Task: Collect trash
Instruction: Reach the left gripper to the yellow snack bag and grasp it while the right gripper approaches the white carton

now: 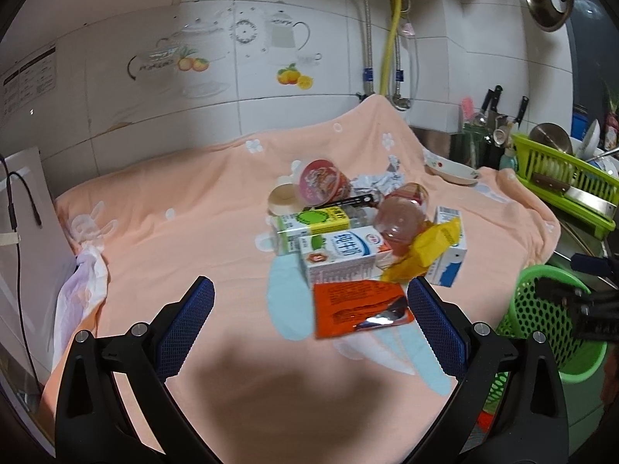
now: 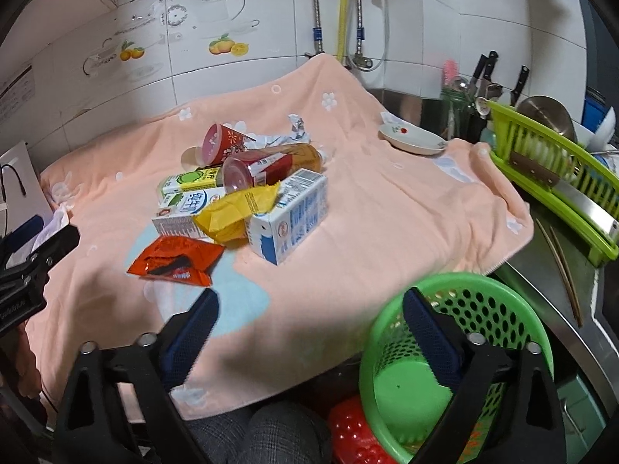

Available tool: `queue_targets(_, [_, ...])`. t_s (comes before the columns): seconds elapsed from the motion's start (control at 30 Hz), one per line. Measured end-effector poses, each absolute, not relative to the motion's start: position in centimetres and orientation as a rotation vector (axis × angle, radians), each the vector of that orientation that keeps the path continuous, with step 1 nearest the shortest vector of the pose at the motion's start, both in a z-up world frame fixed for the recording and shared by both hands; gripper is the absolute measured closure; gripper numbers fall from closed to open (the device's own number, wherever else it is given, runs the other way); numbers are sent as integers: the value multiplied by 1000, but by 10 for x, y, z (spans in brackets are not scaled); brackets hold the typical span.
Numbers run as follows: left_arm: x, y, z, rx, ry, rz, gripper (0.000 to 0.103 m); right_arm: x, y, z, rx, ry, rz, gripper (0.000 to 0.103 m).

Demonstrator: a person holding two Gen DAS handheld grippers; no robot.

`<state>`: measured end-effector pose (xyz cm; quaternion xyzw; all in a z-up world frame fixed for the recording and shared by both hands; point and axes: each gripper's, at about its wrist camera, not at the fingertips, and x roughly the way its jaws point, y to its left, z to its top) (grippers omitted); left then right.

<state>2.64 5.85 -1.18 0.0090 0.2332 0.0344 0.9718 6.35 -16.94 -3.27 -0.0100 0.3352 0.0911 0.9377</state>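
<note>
A pile of trash lies on the peach cloth (image 1: 193, 232): a white milk carton (image 1: 340, 255), a green-labelled carton (image 1: 309, 224), a blue-and-white carton (image 2: 290, 216), a yellow wrapper (image 2: 240, 208), a tea bottle (image 2: 271, 166), a red cup (image 2: 220, 143) and crumpled paper (image 2: 298, 127). An orange-red snack wrapper (image 1: 359, 309) lies nearest, between the tips of my open left gripper (image 1: 309, 301), untouched by the pads. My right gripper (image 2: 309, 301) is open and empty, with its right finger (image 2: 425, 328) over the green perforated basket (image 2: 495, 309).
A white dish (image 2: 410, 139) sits at the cloth's far right. A green dish rack (image 2: 553, 185) with plates and a knife holder (image 2: 483, 77) stand to the right. A red strawberry-shaped item (image 2: 356, 433) and a person's checked trouser leg (image 2: 255, 437) are below the counter edge.
</note>
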Motion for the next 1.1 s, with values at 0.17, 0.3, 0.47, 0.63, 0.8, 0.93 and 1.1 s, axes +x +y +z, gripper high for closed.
queue_targets(0.17, [29,65,-17,21,480,77,5,85,-165,-32,-19,707,203,20])
queue_targets(0.3, [34,66,-20,21,488,67,5,105,-161,-31,-5,733,225,24])
queue_targets(0.47, [41,69,-23,-3,502,40,8,130,-158,-31,15,754,231,28])
queue_targets(0.63, [56,60,-21,1,506,-38,9,146,-162,-30,30,768,218,29])
queue_targets(0.8, [74,37,-26,55,519,-137,9,148,-168,-32,13,770,203,29])
queue_targets(0.93, [92,18,-34,96,555,-211,12,150,-178,-34,21,774,193,29])
queue_targets(1.1, [118,-1,-47,142,597,-287,15,152,-187,-36,27,778,184,29])
